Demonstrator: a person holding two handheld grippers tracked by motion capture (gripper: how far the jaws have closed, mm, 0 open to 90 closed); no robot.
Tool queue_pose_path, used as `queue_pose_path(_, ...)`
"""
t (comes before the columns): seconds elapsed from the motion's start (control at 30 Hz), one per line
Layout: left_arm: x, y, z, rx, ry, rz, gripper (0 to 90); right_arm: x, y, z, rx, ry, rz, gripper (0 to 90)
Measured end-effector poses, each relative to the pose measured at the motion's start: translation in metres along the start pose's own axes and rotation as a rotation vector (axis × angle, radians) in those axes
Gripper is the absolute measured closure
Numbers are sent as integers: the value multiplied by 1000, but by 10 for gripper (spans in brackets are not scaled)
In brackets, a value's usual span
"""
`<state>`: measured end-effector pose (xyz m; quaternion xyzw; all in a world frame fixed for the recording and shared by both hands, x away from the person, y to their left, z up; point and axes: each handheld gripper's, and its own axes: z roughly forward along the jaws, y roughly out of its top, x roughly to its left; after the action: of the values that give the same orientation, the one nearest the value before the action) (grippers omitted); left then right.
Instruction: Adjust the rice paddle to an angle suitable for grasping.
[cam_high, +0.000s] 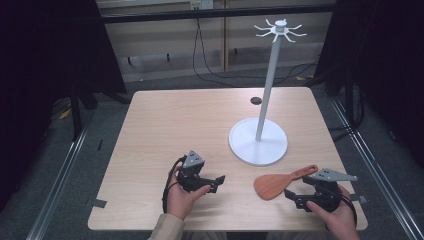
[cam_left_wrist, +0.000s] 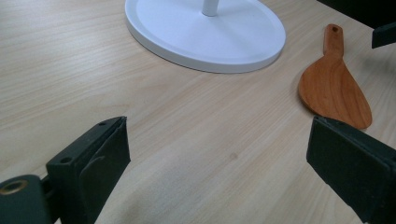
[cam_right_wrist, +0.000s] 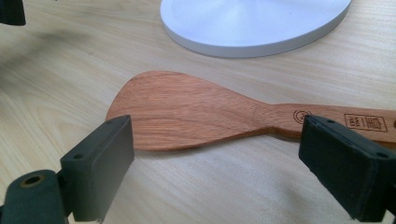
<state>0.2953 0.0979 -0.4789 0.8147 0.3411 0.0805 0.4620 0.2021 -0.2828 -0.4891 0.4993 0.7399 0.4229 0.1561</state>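
The spoon (cam_high: 280, 183) lies flat, handle toward upper right, just before the right gripper's (cam_high: 300, 192) spread fingers (cam_right_wrist: 100, 165).

High view overhead, facing forward-down; both gripper views low, close over table (cam_high: 165, 120), sharing wooden spatula (cam_left_wrist: 334, 84).

Even, soft overhead light keeps the pale wooden desk (cam_high: 165, 125) bright, while the surroundings beyond its edges sink into darkness. Shadows on the desk are faint and diffuse. The high view is slightly soft; both gripper views blur their near black jaws.
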Motion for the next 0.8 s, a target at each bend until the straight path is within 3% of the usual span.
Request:
queue_pose_path(0.13, 1, -1, 0, 1, -2, -1, 60, -2, 0, 0, 3, -14, -4, 124)
queue_pose_path(0.33, 2, -3, 0, 3, -4, -2, 61, -6, 3, -3, -22, -28, -6, 266)
queue_pose_path(0.53, 0, -4, -1, 11, -5, 11, 62, -6, 8, 1, -29, -43, -29, 676)
queue_pose_path(0.7, 2, -8, -5, 11, 8, 2, 62, -4, 16, 12, -13, -21, -46, 872)
queue_pose_path(0.8, 3, -11, -10, 8, 14, 1, 63, -3, 19, 20, -4, -10, -64, 900)
